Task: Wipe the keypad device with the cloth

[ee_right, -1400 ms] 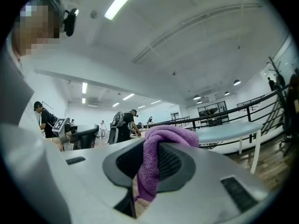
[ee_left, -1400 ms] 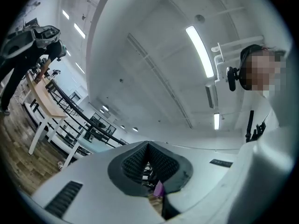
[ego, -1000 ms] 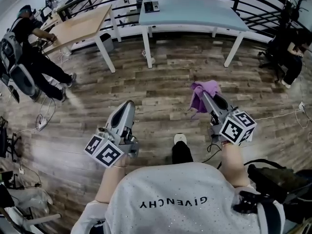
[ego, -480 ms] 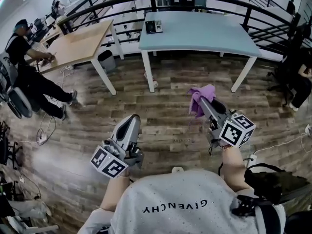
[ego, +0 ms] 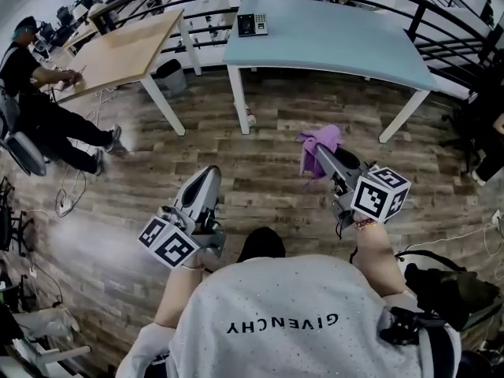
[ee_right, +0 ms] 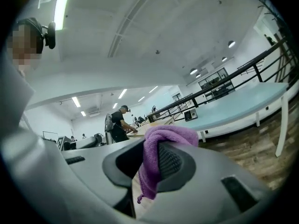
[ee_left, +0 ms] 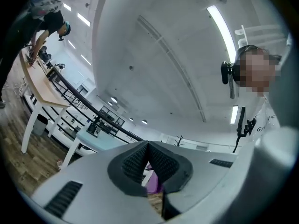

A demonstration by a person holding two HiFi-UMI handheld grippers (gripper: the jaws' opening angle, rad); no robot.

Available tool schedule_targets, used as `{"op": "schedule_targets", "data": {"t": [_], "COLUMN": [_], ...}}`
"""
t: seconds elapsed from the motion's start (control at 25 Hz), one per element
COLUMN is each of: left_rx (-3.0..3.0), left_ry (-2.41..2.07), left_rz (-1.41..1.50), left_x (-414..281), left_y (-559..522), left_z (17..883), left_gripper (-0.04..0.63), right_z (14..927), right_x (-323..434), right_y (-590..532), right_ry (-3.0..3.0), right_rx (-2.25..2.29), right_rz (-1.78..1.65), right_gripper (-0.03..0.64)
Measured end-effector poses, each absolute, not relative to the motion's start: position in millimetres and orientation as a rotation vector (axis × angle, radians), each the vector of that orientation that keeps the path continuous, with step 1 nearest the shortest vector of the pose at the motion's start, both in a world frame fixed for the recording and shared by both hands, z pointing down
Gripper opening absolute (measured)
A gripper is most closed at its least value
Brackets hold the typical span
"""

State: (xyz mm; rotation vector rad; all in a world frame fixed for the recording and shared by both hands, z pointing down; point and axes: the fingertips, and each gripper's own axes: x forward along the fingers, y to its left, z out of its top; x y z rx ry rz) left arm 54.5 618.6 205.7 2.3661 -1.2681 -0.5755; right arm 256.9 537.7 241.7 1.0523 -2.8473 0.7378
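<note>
A purple cloth [ego: 319, 144] hangs from the tip of my right gripper [ego: 314, 151], which is shut on it; the right gripper view shows the cloth [ee_right: 161, 146] pinched between the jaws. My left gripper [ego: 209, 175] is shut with nothing in it, and its jaws meet in the left gripper view [ee_left: 147, 149]. The keypad device [ego: 253, 24] lies on the far left corner of the light blue table [ego: 339, 34], well ahead of both grippers. In the right gripper view the keypad device [ee_right: 189, 115] is a small dark box on that table.
A wooden table [ego: 118, 50] stands to the left with a person in black [ego: 43, 109] seated at it. A bin [ego: 169, 75] sits between the tables. Black railing [ego: 441, 34] runs behind the blue table. Wood floor [ego: 252, 164] lies between me and the tables.
The view has closed in on the blue table; it and the keypad device sit larger and nearer. Both grippers keep their pose, the right still holding the cloth.
</note>
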Motion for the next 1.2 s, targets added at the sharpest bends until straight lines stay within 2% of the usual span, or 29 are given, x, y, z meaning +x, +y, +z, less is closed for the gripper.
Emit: {"op": "schedule_targets", "data": {"t": [0.32, 0.52, 0.92, 1.2], "left_rx": [2.402, 2.421, 2.577, 2.631], "left_ry": [-1.278, -1.169, -1.114, -1.108], "left_rz": [-0.603, -0.619, -0.527, -0.533], "left_x": [42.2, 37.2, -27.2, -74.1], "left_y": [547.8, 488.2, 359.6, 285.2], "left_z": [208.4, 208.5, 167.3, 151.1], "left_gripper": [0.002, 0.000, 0.001, 0.000], "right_z": [232.9, 210.8, 164.4, 153.0], "right_x": [261.7, 263.5, 173.4, 132.8], "right_y": [487.3, 444.9, 326.1, 256.9], "right_ry": [-2.921, -3.037, -2.977, -3.013], "right_rx": [1.145, 1.220, 1.232, 1.302], "right_rz": [0.605, 0.641, 0.299, 0.264], "right_gripper": [0.067, 0.067, 0.067, 0.067]}}
